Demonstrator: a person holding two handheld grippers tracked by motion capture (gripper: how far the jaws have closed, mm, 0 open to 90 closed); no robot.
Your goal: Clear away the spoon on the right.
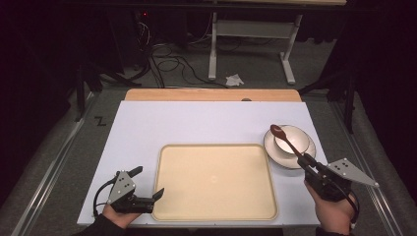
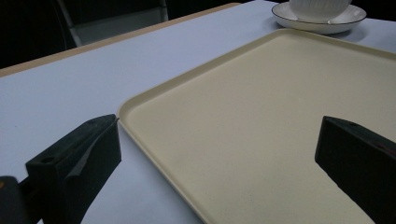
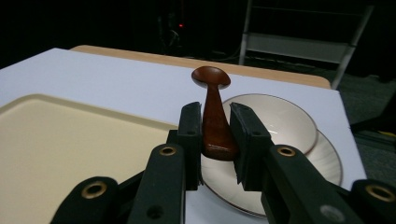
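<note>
A: What's cut off for you?

B: In the left gripper view the bowl [image 2: 320,7] loses its top at the frame edge. My right gripper [image 3: 215,133] hides the spoon's lower handle.

A: Hand poses?

B: My left gripper [image 1: 147,183] rests low by the cream tray's [image 1: 215,209] near-left corner, jaws spread wide on nothing. My right one tilts forward and up, jaws clamped on the brown wooden spoon [image 1: 285,138].

A: Where is the spoon?

B: Raised over the white bowl on its saucer [image 1: 275,156], right of the tray.
</note>
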